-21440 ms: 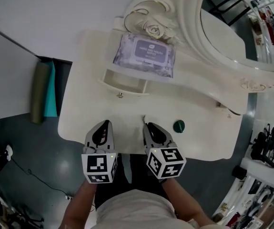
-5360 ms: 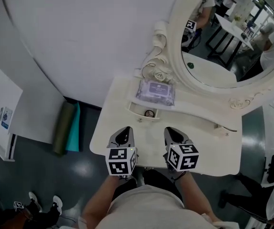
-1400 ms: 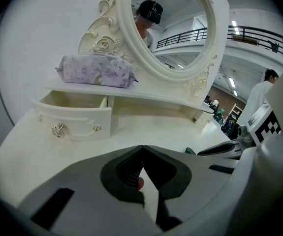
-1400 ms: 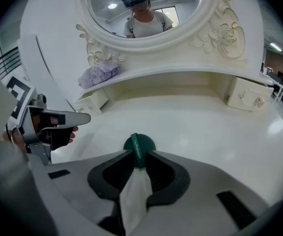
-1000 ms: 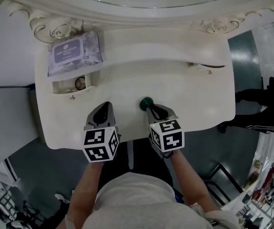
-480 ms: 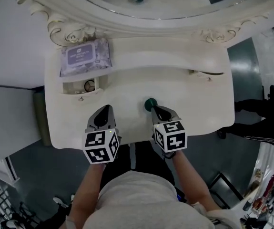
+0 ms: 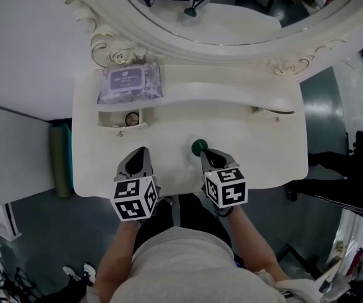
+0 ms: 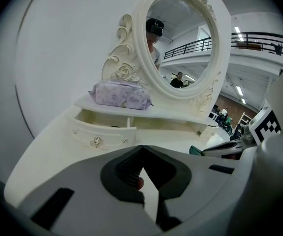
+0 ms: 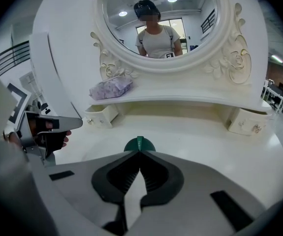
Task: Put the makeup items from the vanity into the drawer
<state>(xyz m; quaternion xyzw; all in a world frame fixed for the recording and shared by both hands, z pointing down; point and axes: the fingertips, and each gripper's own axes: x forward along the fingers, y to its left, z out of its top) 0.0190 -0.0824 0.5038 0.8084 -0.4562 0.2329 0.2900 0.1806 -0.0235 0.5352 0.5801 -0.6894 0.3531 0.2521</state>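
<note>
Vanity top (image 7: 257, 137) bare between grippers and open drawer (image 7: 108, 122): free lane across. Drawer mouth faces up; shelf (image 7: 232, 88) edge hangs over its back, wipes pack (image 7: 130, 82) on shelf above. Round item (image 7: 130, 118) takes right part of drawer, left part free. Left gripper (image 7: 140, 150), jaws together, stands near lane from right gripper (image 7: 204, 151), clamped on green round item (image 7: 197, 146). Mirror frame (image 7: 168, 43) closes back.

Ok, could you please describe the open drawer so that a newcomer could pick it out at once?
Find the oval mirror on the cream vanity; under its left side a raised shelf carries a lilac wipes packet. The open drawer sits directly beneath that packet. Unlike the drawer at the shelf's right end, it is pulled out, with a small round item inside.
</note>
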